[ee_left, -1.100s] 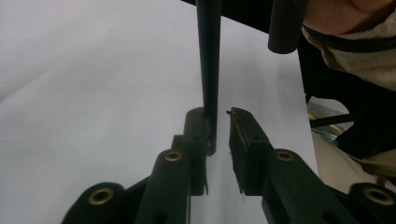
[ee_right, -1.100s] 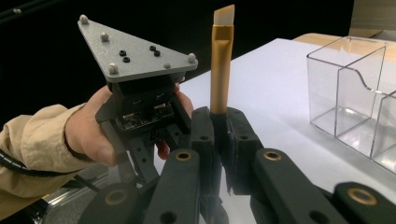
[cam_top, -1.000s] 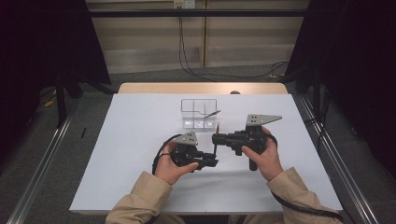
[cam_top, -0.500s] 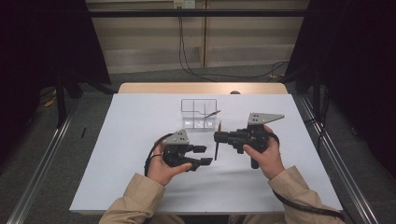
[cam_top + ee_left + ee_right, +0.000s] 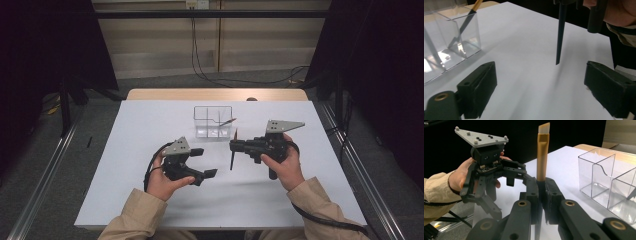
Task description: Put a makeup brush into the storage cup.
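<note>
I am holding a makeup brush (image 5: 542, 150) upright in my right gripper (image 5: 236, 148), the jaws clamped on its dark handle just below the gold ferrule, with the pale angled bristles pointing up and the thin handle tip hanging down over the white table (image 5: 150, 130). In the left gripper view that dark handle (image 5: 560, 35) hangs free above the sheet, well in front of my left jaws. My left gripper (image 5: 204, 162) sits beside it, apart from the brush; its jaws have just been opening and now stand wide with nothing between them.

The clear acrylic organizer (image 5: 213, 121) stands beyond both grippers toward the far edge of the table, and another brush (image 5: 226, 121) is already leaning in one of its right-hand compartments. I judge that I am about to carry this brush over and stand it in the organizer too.

To do that well, I am keeping the right grip firm so the brush does not swing. The handle tip should go in first, so I am aiming to bring it over an open compartment, lower it until it rests on the floor of the box, and only then release. The divider walls are thin and clear, so I am watching the tip, not the bristles, and keeping my left gripper out of the path.
</note>
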`<state>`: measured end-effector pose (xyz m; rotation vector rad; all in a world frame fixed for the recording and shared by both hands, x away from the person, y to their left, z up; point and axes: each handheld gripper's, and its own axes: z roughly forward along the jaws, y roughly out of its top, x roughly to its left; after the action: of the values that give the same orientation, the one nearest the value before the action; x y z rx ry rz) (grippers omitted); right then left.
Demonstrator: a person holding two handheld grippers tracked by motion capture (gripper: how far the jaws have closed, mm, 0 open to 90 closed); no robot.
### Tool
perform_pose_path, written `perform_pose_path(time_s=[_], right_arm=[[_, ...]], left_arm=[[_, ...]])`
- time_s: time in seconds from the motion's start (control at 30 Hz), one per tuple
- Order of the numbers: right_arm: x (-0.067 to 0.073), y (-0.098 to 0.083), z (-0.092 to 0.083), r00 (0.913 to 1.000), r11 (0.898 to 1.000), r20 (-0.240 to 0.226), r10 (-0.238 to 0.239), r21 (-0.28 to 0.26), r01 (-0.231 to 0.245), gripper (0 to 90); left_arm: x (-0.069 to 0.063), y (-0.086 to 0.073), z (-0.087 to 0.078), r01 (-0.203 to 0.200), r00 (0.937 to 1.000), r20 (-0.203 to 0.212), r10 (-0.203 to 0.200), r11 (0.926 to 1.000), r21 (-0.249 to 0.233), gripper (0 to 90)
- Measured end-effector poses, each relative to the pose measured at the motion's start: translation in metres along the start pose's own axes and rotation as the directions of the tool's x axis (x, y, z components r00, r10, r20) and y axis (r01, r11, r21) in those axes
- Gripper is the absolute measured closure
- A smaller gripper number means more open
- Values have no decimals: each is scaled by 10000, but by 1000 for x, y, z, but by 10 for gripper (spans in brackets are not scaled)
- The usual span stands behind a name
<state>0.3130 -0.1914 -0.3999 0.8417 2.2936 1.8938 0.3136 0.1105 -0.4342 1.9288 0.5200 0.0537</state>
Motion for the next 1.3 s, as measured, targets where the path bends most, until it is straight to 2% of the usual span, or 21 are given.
perform_pose_path(time_s=[0.07, 0.13, 0.27, 0.37, 0.63, 0.87, 1.3], right_arm=[[0, 0, 0, 10000, 10000, -12, -3, 16, 3, 836], [0, 1, 0, 10000, 10000, -3, -20, -3, 20, 836], [0, 2, -1, 10000, 10000, -1, -53, -33, 53, 836], [0, 2, -1, 10000, 10000, 16, -75, -35, 75, 836], [-1, 2, -2, 9999, 9999, 55, -104, -65, 105, 836], [-2, 2, -3, 9999, 9998, 22, -133, -124, 133, 836], [-3, 4, -5, 9998, 9998, 108, -167, -138, 168, 836]], left_arm=[[2, -1, -4, 65, 9999, -140, -64, 10000, 16, 52], [4, -2, -9, -156, 9997, -211, 158, 9998, 103, 38], [6, -4, -16, -177, 9996, -218, 178, 9998, 37, 7], [7, -5, -23, -350, 9988, -329, 350, 9994, -11, 1], [10, -8, -41, -528, 9966, -657, 490, 9969, -581, 0], [15, -13, -55, -438, 9962, -792, 358, 9938, -1019, 0], [22, -21, -76, -466, 9914, -1273, 317, 9922, -1158, 0]])
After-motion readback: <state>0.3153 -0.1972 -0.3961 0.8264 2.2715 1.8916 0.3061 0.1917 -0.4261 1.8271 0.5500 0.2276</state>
